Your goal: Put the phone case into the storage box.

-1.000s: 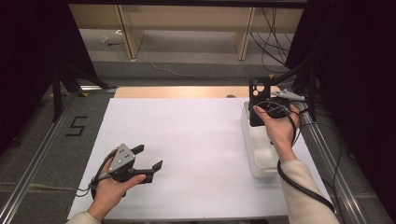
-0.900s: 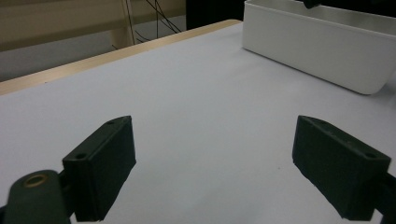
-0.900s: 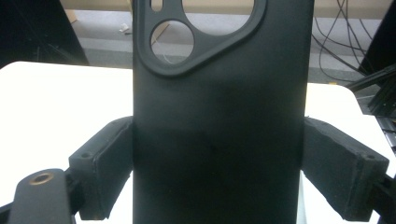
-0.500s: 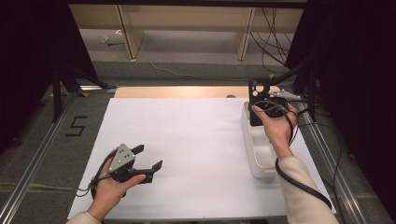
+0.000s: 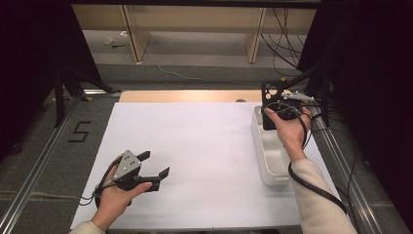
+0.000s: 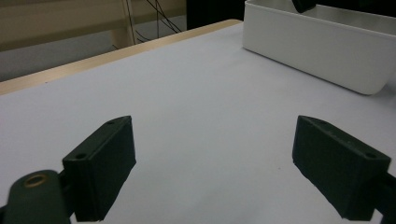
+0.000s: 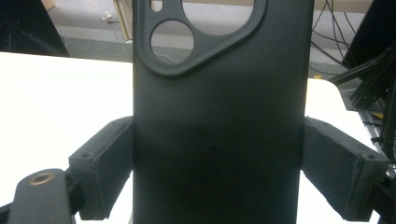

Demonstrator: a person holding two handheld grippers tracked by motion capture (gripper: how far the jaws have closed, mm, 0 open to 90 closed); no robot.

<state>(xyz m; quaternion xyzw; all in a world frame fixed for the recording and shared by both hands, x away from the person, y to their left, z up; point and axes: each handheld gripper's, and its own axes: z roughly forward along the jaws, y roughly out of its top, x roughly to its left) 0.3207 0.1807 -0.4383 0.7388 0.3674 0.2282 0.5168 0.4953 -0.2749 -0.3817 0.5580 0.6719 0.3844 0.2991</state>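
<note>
A: Where is the phone case (image 7: 219, 121) right now?

B: It stands upright between the jaws of the right gripper (image 5: 275, 114), clamped by its two long edges. In the right gripper view the black pads (image 7: 109, 168) press against either side of it, and its camera cut-outs sit at the top. In the high view the case (image 5: 271, 103) is held over the far end of the white tray (image 5: 265, 161), at the right side of the bench (image 5: 204, 146).

A: And the tray itself?

B: A long white tub, lying lengthwise along the right edge of the white bench top. The person's right hand (image 5: 290, 129) is above its far half. I cannot tell whether the case touches the tray's floor.

A: What about the other side?

B: The left gripper (image 5: 152, 165) rests low over the near left part of the bench, held in the left hand (image 5: 114, 200). Its jaws stand wide apart with only bare white surface between them. In the left gripper view the tray (image 6: 317, 46) sits well off, at the upper right.
</note>
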